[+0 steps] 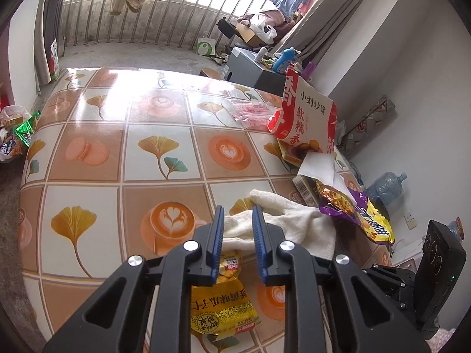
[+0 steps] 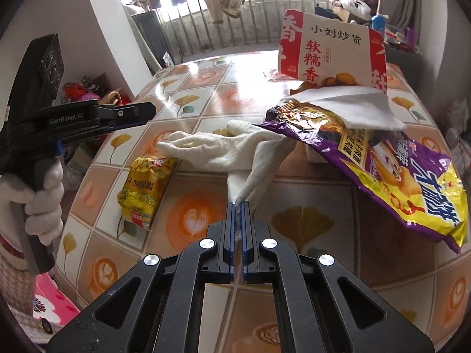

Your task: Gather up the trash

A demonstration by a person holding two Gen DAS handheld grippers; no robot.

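While level, right gripper [image 2: 238, 206] on glove [image 2: 235, 150].

patterned tablecloth [image 1: 164, 153] | balcony railing [image 1: 123, 17] | water jug [image 1: 385, 186], possibly empty

Daylight pours through a barred metal window grille [image 1: 164, 14] above a grey concrete ledge and glares on the counter's far edge. The counter's glossy oilcloth [image 1: 97, 153] shows orange and cream squares (ginkgo leaves, latte cups). White plastered walls [image 1: 412, 67] close the right side, where a beige curtain [image 1: 332, 20] hangs. A clear blue water jug [image 1: 387, 184] stands below.
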